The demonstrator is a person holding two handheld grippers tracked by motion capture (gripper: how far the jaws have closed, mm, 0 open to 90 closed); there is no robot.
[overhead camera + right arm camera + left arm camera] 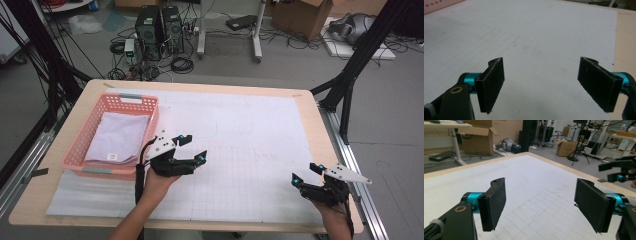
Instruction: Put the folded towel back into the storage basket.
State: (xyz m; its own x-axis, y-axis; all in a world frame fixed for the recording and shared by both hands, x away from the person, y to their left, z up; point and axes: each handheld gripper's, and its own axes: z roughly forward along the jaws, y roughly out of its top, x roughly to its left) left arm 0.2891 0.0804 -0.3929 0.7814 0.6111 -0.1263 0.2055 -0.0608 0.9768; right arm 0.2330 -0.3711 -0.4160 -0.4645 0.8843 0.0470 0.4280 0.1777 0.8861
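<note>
A pink plastic basket [90, 131] stands at the table's left with a folded pale lilac cloth [120, 137] lying in it. Just right of the basket my left gripper [194, 148] hovers over the white grid mat, open and empty; its jaws [541, 205] stand wide apart above bare mat. Near the table's front right corner my right gripper [305, 174] is held open, also with nothing between its pads [541, 85]. The right gripper [619, 171] appears again at the right edge of the left gripper view.
A white grid mat [240, 135] covers most of the wooden table [310, 100]. Beyond the far edge the floor holds computer towers [159, 27], cables and cardboard boxes. A black frame leg [350, 70] rises at the right.
</note>
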